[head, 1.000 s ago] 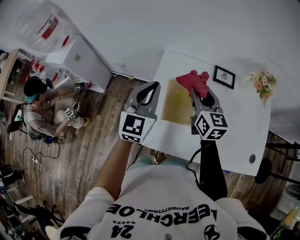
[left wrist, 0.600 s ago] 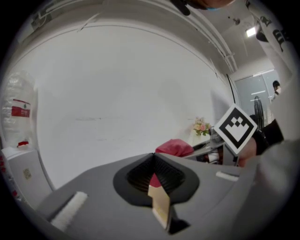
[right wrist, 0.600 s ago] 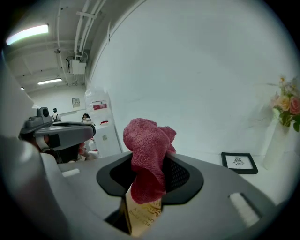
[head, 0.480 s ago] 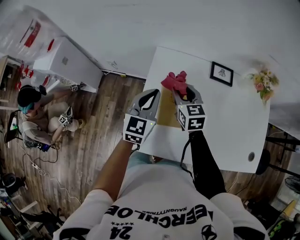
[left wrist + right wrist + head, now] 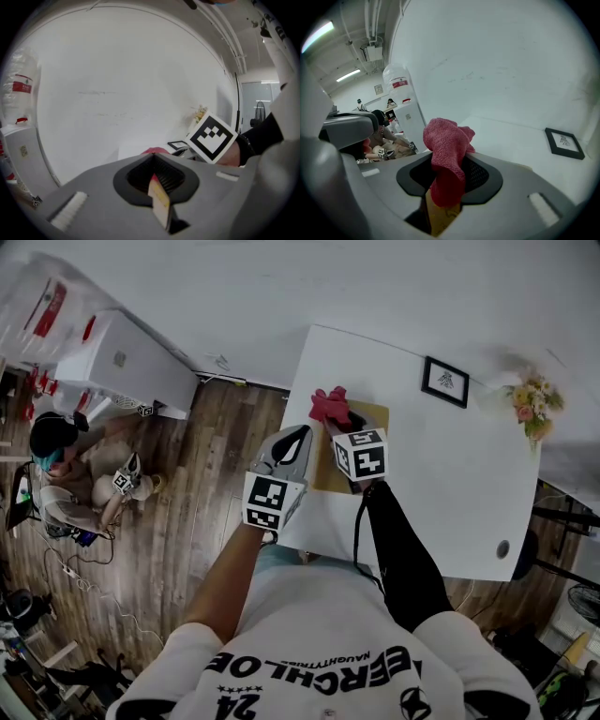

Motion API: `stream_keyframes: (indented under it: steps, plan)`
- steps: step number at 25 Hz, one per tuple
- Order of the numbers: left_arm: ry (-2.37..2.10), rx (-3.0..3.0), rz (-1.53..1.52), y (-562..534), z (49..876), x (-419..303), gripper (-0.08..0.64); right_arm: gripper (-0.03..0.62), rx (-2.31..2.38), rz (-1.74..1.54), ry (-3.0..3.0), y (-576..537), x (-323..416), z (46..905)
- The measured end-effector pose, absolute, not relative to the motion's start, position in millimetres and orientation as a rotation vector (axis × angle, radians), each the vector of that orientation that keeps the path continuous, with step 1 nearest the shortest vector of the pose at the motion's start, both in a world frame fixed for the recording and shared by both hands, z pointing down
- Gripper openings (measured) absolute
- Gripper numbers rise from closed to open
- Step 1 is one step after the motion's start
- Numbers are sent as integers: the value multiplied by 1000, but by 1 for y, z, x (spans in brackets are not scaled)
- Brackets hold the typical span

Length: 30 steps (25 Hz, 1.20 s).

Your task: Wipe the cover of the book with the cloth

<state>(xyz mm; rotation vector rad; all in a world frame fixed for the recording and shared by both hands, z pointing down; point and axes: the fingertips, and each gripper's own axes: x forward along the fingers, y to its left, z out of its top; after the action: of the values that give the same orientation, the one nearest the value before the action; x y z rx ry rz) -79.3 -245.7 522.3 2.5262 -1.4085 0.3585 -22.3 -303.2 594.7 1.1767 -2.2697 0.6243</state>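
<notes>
Right tongs (image 5: 335, 423) clamped on red cloth (image 5: 328, 405), over tan book (image 5: 324, 471) at left edge of white table (image 5: 441, 484). Left tongs (image 5: 298, 435) pressed together, just beside book. Framed picture (image 5: 446, 382), flowers (image 5: 528, 409) well apart. Person (image 5: 58, 460) seated on floor.

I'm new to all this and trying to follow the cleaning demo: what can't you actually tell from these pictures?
- The tan book: in the head view the right gripper covers most of its cover; any print is unreadable.
- Whether the red towelling cloth touches the book: in the right gripper view the gripper's own body hides the contact.
- The drawing in the black picture frame: too small in every view.
</notes>
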Motion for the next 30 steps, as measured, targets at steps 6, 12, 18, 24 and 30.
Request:
stream_keyframes:
  steps: [6, 12, 18, 24, 30]
  plan:
    - [-1390, 2503, 344, -243, 528, -77, 54, 137, 1195, 597, -2193, -306, -15, 598]
    - [-1357, 2522, 396, -243, 530, -68, 54, 137, 1289, 792, -2137, -307, 24, 600]
    - [-1343, 2538, 396, -246, 530, -56, 54, 137, 1394, 890, -2054, -304, 79, 603]
    - [-1359, 2537, 389, -248, 528, -54, 54, 137, 1500, 937, -1991, -303, 116, 608]
    - [-1386, 2518, 401, -244, 525, -61, 54, 137, 1377, 909, -2212, -296, 67, 571]
